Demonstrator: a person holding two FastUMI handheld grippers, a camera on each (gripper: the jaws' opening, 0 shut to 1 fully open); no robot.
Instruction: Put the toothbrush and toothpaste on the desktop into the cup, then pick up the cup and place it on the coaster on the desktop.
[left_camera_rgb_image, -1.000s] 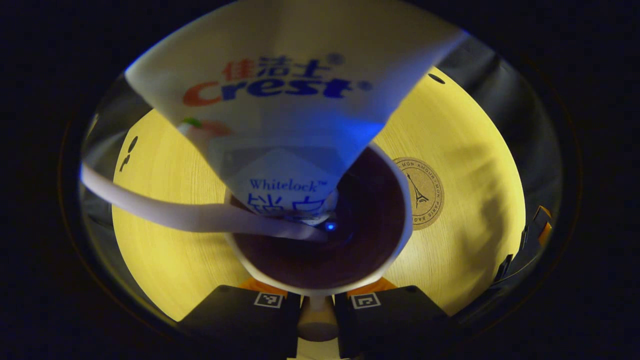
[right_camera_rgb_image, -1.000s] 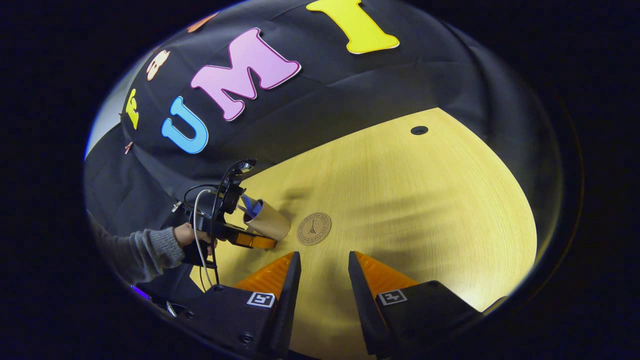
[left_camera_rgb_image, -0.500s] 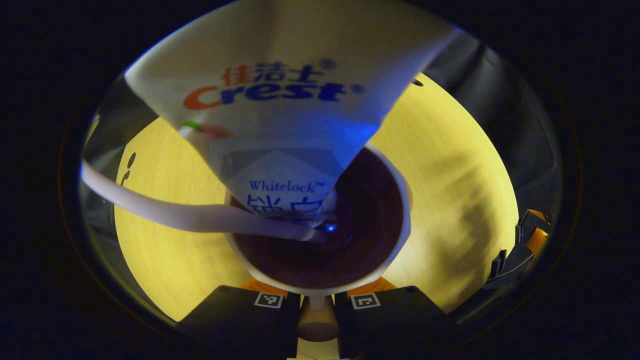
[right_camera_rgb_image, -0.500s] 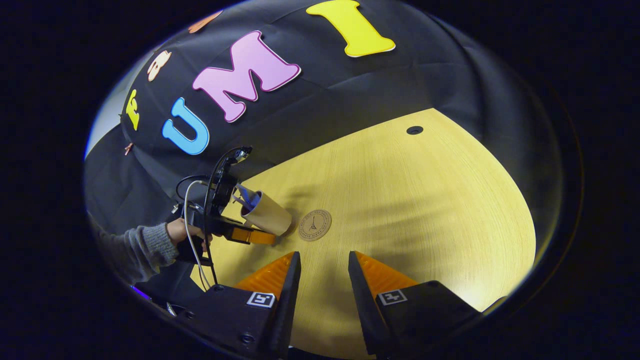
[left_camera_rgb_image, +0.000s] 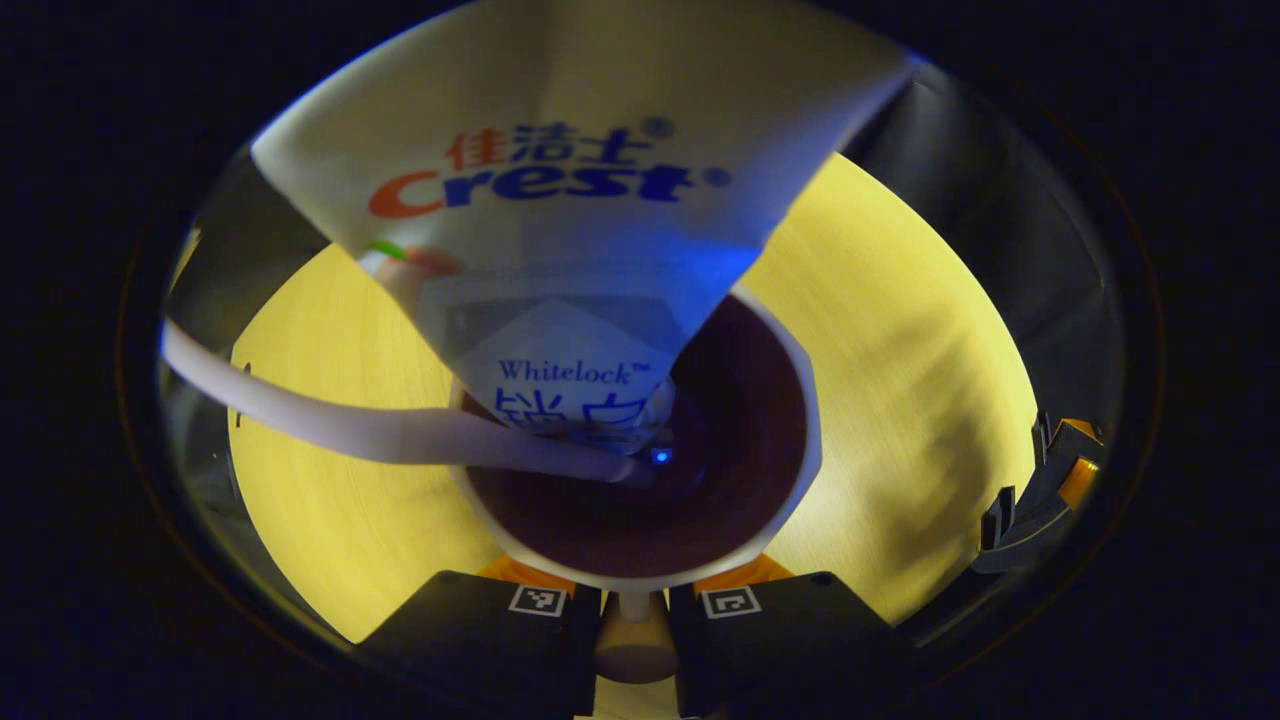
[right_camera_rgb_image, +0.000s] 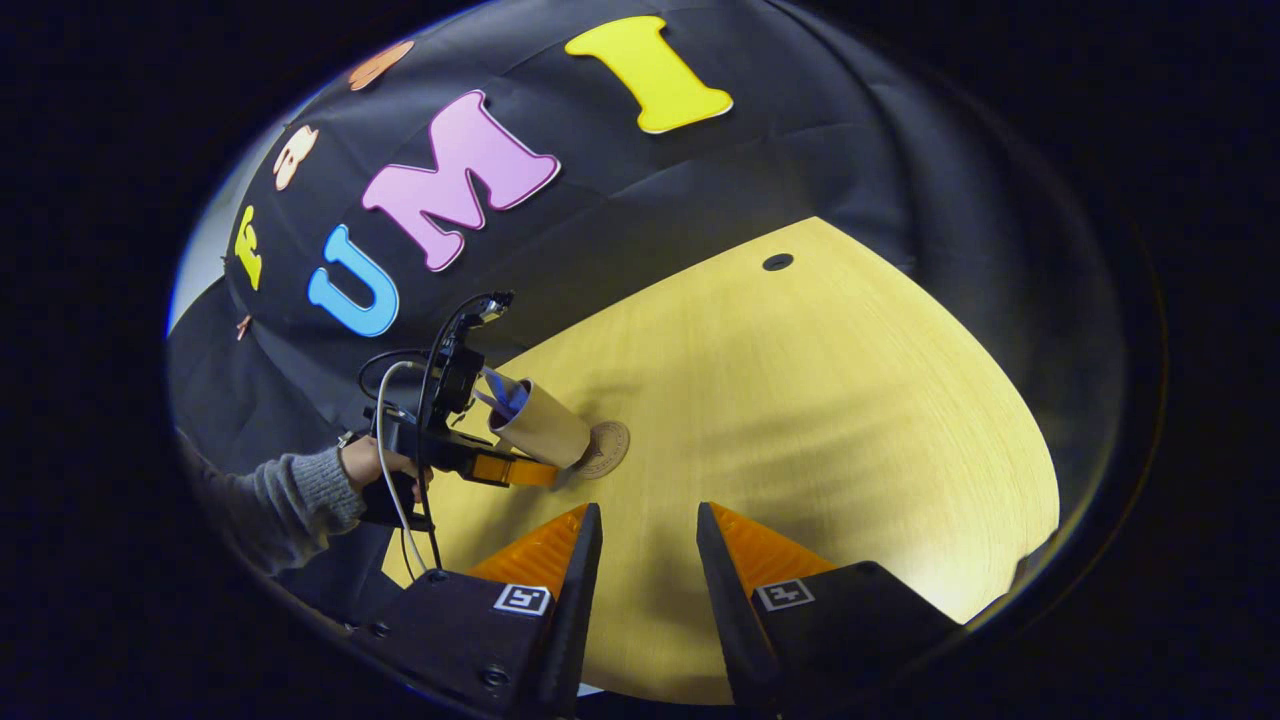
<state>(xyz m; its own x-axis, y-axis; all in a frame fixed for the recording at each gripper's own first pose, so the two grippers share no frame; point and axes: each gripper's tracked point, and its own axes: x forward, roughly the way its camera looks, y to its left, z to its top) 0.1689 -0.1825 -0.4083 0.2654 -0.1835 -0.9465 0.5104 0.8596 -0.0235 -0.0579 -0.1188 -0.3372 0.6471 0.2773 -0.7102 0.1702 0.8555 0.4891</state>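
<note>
The left gripper gripped the cup, partly hiding the coaster; the right gripper stood apart, empty

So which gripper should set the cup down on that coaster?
The left gripper: it is shut on the cup, which holds the toothpaste and toothbrush, right beside the coaster. The right gripper hangs open and empty, farther back.

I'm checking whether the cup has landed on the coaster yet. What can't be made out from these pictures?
- Left gripper view: the coaster is hidden beneath the cup and toothpaste.
- Right gripper view: the cup covers part of the coaster; whether its base touches is too small to tell.
- Left gripper view: the toothbrush head is cut off at the edge.
</note>
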